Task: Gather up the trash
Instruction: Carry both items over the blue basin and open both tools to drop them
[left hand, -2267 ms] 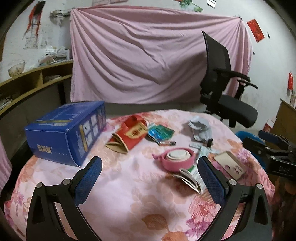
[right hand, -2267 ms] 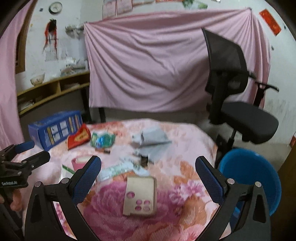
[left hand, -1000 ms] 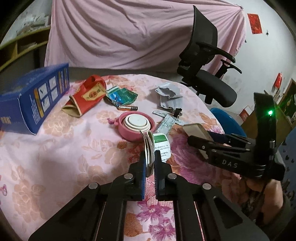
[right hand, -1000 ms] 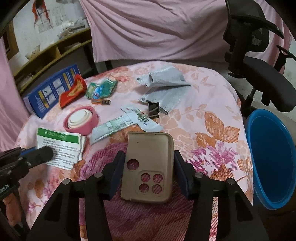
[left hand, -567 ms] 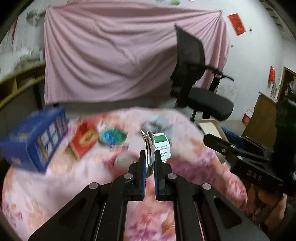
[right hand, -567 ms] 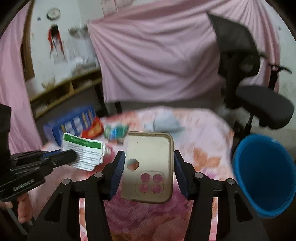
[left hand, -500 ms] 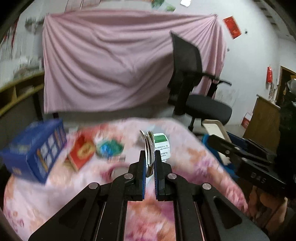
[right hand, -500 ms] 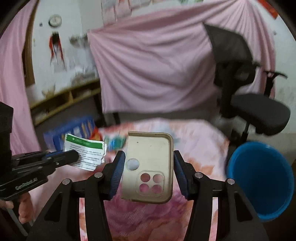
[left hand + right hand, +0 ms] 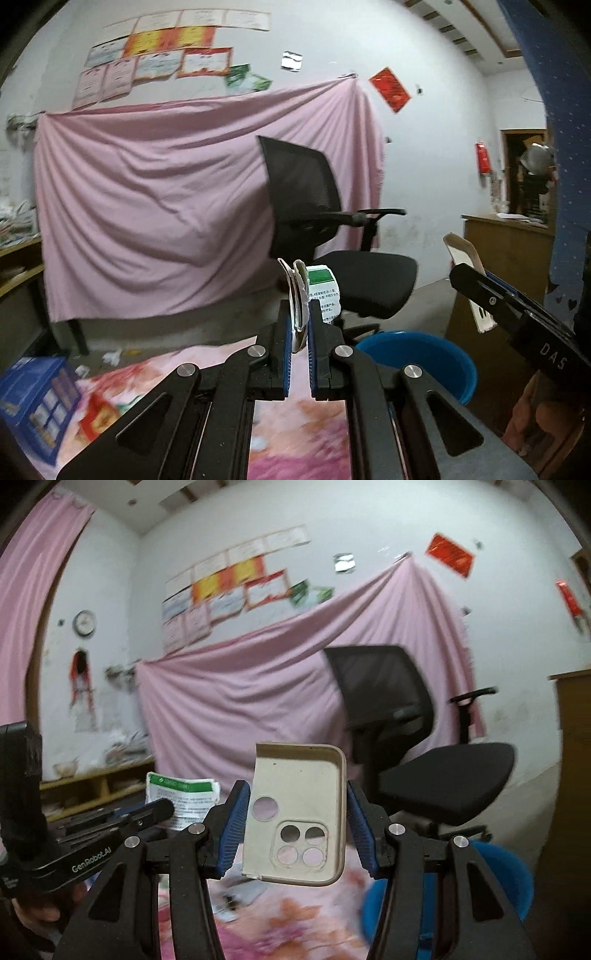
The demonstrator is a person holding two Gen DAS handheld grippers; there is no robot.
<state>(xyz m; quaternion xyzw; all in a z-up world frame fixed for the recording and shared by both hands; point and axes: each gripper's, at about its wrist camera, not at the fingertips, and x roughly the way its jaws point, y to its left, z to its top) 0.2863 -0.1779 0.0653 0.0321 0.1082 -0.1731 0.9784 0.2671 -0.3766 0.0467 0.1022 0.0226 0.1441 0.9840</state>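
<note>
My left gripper (image 9: 299, 321) is shut on a crumpled green-and-white paper packet (image 9: 321, 291), held up in the air edge-on. In the right wrist view the same packet (image 9: 181, 797) pokes out of the left gripper (image 9: 162, 810) at the left. My right gripper (image 9: 295, 812) is shut on a beige phone case (image 9: 299, 812), its pads pressing both long edges, camera holes facing me. That case (image 9: 467, 273) and the right gripper appear at the right of the left wrist view. A blue bucket (image 9: 417, 358) stands on the floor below, right of the table.
The floral-clothed table (image 9: 303, 435) lies low in both views, with a blue box (image 9: 37, 398) and a red packet (image 9: 98, 417) on its left side. A black office chair (image 9: 325, 236) stands behind the bucket, a pink sheet (image 9: 155, 221) behind it, a wooden cabinet (image 9: 506, 251) to the right.
Both grippers have lifted off the table with their items and tilted up toward level. The table has dropped to the bottom of both views and the bucket has come closer.
</note>
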